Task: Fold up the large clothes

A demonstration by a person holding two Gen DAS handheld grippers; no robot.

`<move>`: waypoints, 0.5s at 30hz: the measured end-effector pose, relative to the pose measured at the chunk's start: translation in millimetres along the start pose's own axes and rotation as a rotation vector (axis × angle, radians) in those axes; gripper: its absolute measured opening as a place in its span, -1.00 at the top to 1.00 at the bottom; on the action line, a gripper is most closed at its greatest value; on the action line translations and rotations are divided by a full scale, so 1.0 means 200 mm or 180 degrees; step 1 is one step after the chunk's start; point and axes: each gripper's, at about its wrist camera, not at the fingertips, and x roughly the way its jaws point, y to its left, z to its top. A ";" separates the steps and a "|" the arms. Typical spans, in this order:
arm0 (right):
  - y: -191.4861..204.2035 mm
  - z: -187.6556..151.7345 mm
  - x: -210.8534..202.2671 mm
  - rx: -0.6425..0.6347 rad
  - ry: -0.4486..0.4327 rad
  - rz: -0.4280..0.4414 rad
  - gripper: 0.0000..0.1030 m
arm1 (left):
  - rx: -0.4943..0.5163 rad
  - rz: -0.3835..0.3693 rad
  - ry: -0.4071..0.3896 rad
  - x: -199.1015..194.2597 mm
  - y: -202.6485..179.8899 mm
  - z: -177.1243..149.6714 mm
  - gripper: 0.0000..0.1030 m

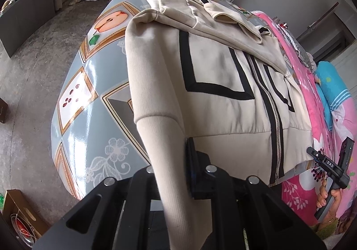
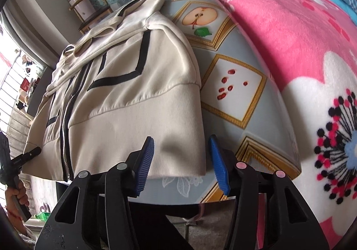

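Pinching the jacket (image 1: 223, 71) cuff, left claw (image 1: 176, 174) angled down, right claw (image 2: 181, 160) spread (straddling hem corner).

Left tongs (image 1: 173, 174) clamped; right tongs (image 2: 181, 165) parted.

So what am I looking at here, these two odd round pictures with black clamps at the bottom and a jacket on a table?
Each picture comes from a wide-angle camera fixed on a hand-held clamp tool; a person holds one in each hand. The left view shows the left gripper shut on the ribbed cuff of the cream zip-up jacket with black stripes. The right view shows the right gripper, its blue ribbed pads apart on either side of the jacket's lower hem corner, not pressing on it. The jacket lies on a table with a glossy grey-blue fruit-print cover, beside a pink flowered blanket.
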 end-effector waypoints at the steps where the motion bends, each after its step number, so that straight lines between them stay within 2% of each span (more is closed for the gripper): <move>1: 0.00 -0.01 0.00 0.0007 0.0016 -0.0008 0.16 | 0.0003 -0.0005 0.0022 0.00 0.00 -0.01 0.80; 3: -0.01 -0.03 -0.01 0.0043 0.0042 0.0014 0.29 | 0.0014 -0.0020 0.0051 -0.01 0.00 -0.03 0.80; 9: -0.03 -0.05 -0.02 0.0121 0.0092 0.0061 0.50 | 0.0017 -0.0061 0.0132 -0.03 0.00 -0.09 0.80; 15: -0.01 -0.06 -0.03 0.0094 0.0089 -0.0005 0.72 | 0.0087 -0.0009 0.0120 -0.05 -0.02 -0.13 0.80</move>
